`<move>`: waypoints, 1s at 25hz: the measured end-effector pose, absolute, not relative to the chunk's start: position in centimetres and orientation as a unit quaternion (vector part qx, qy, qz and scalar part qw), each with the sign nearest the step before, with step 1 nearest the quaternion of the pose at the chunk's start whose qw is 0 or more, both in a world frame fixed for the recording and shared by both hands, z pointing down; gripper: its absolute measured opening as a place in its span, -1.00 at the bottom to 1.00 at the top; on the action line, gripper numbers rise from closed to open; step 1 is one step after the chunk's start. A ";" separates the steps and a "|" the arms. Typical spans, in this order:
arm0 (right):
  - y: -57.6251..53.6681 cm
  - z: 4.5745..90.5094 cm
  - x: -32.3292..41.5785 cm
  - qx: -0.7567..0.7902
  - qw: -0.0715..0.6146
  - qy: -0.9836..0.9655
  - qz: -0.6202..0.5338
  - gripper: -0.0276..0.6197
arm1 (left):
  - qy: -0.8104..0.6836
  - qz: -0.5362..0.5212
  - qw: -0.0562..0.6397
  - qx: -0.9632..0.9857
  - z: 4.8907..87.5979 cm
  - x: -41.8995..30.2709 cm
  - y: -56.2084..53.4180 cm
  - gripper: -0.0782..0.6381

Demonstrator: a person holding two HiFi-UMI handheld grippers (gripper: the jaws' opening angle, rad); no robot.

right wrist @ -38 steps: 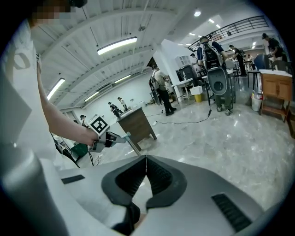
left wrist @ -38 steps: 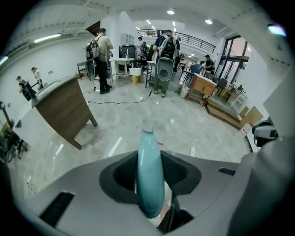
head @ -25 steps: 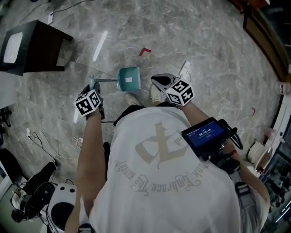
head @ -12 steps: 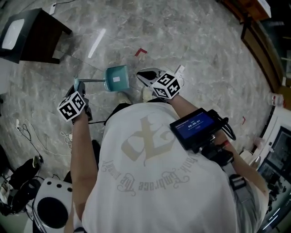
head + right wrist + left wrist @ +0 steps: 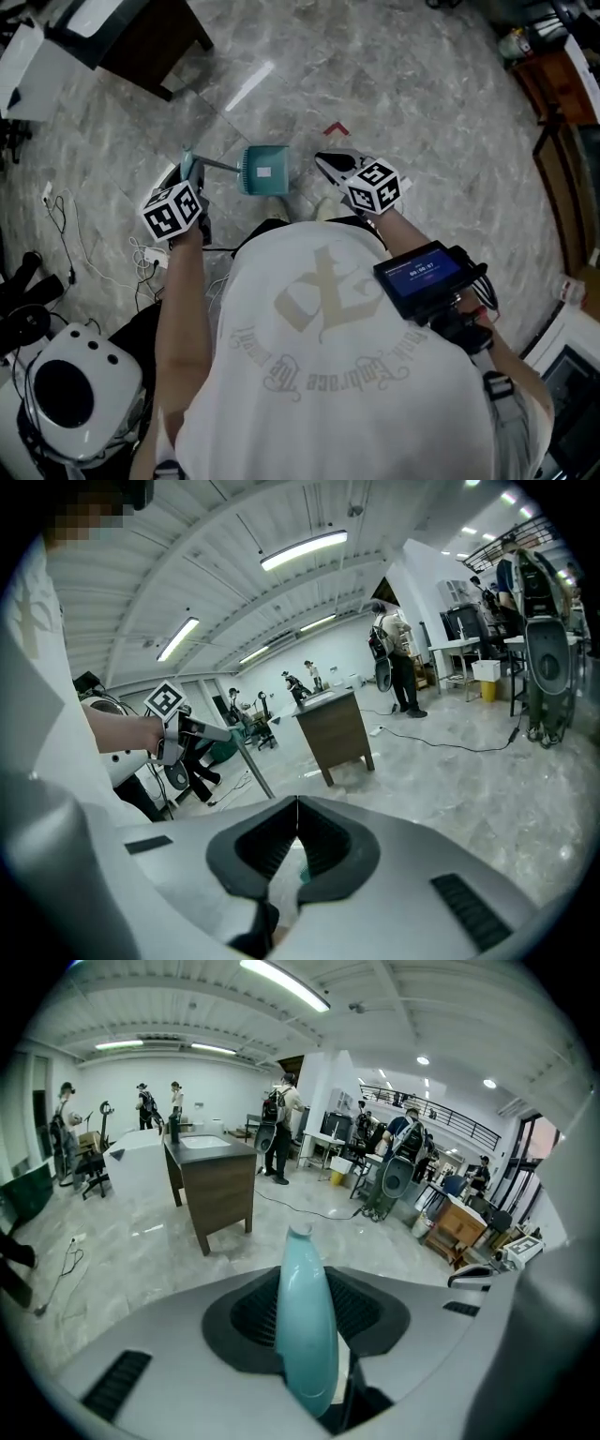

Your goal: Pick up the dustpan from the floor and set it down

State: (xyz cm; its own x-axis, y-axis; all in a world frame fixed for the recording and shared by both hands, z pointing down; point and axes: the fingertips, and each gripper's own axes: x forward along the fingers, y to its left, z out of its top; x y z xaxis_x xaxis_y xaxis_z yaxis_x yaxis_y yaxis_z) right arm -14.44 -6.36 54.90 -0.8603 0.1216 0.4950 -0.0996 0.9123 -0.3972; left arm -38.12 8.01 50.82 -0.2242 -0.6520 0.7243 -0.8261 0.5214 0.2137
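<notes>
The teal dustpan (image 5: 264,171) is sitting just ahead of the person's feet in the head view, its thin metal rod (image 5: 217,166) running off toward 9 o'clock to a teal handle (image 5: 187,159). From this steep angle it is not clear whether the pan is touching the marble floor (image 5: 422,112) or hanging just above it. The left gripper (image 5: 190,176) is gripping that handle. Only the left gripper view is showing the grip itself, with the jaws partly apart and both pads pressing on the rounded teal handle (image 5: 305,1326), which is sticking out past them. The right gripper (image 5: 330,167) is hovering at 3 o'clock of the pan, near it but apart, and its own view is showing the jaws closed tip to tip with nothing between them. That view is also showing what the head view foreshortens: the rod (image 5: 246,759) slanting down from the left gripper (image 5: 192,728) and passing behind the right jaws. Further out, a red mark (image 5: 336,128) is lying on the floor at 1 o'clock of the pan, and a dark wooden table (image 5: 155,47) is standing at 11 o'clock. Loose cables (image 5: 56,220) are trailing at 8 o'clock. Standing people (image 5: 281,1129) are appearing only in the two gripper views.
</notes>
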 end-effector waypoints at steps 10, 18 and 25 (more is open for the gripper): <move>-3.8 53.9 -16.2 -0.061 0.264 -0.942 0.196 -0.86 | -0.799 0.090 0.392 0.446 48.1 -37.5 12.7 -0.39; -2.9 54.7 -15.8 -0.072 0.271 -0.938 0.204 -0.86 | -0.803 0.091 0.398 0.435 48.5 -36.8 13.9 -0.39; -3.4 54.9 -15.4 -0.059 0.274 -0.936 0.214 -0.86 | -0.794 0.091 0.411 0.438 49.0 -36.7 13.7 -0.40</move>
State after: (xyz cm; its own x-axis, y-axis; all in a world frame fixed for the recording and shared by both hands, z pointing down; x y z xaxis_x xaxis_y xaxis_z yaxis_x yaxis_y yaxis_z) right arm -15.43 -3.43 54.92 -0.8427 0.2279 0.4877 -0.0072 0.9011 -0.4335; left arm -36.67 13.66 49.02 -0.2782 -0.6205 0.7332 -0.7705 0.6000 0.2155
